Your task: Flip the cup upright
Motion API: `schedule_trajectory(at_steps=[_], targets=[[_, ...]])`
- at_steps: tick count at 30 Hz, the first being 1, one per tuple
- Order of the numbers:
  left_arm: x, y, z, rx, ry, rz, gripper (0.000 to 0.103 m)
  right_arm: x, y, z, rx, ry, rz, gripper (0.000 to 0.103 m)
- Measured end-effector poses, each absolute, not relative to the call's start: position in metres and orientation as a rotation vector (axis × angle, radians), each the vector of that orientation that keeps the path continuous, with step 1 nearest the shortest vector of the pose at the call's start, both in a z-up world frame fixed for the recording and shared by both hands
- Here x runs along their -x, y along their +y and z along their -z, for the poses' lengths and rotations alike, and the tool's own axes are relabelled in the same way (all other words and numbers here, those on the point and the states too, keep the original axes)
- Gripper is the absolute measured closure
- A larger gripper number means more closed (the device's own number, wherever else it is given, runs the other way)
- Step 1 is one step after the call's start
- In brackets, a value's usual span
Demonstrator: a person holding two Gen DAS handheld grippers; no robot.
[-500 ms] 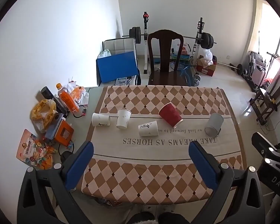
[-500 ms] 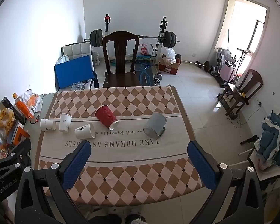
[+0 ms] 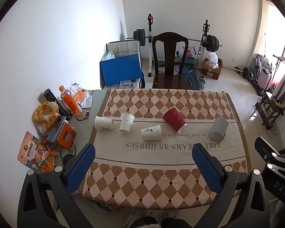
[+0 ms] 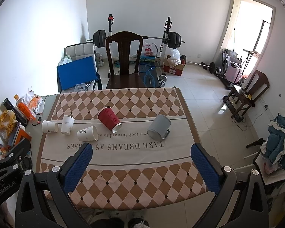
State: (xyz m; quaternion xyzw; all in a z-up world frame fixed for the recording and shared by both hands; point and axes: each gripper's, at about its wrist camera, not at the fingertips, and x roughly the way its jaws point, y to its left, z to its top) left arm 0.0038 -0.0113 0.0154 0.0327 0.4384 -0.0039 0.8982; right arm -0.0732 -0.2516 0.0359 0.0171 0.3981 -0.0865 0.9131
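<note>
Nothing on the table has shifted since the earlier frame; both cameras give nearly the same view as half a second ago, and the cups lie as they lay. Nearest, the left gripper (image 3: 142, 163) hangs over the near edge of the tablecloth (image 3: 152, 182) with its blue pads wide apart and empty, and the right gripper (image 4: 140, 163) does the same, jaws spread and holding nothing. Beyond the fingers the cloth's printed line reads upside down, "TAKE DREAMS AS HORSES", with smaller text "we look forward to" just past it. On that pale band five cups lie in a loose row, all tipped over. At 1 o'clock from the left gripper the grey mug (image 3: 218, 129) lies on its side, long axis running near to far, mouth toward the camera and handle against the cloth. The red cup (image 3: 174, 119) at 12 o'clock lies slanted, rim pointing to about 4 o'clock. One white cup (image 3: 152, 132) lies with its axis left to right, rim to the right, bearing a dark character I cannot read. Another white paper cup (image 3: 126, 122) at 11 o'clock is tilted, and the leftmost white cup (image 3: 103, 123) lies sideways. Farther at 10 o'clock stands an orange bottle (image 3: 70, 102). A dark wooden chair (image 3: 170, 60) and barbell rack (image 3: 206, 38) stand behind.
</note>
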Motion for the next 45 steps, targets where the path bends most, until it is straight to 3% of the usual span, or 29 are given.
schedule_trajectory(at_steps=[45], targets=[[-0.001, 0.003, 0.001, -0.051, 0.917, 0.003, 0.000, 0.069, -0.245, -0.041, -0.032, 0.824, 0.181, 0.000]])
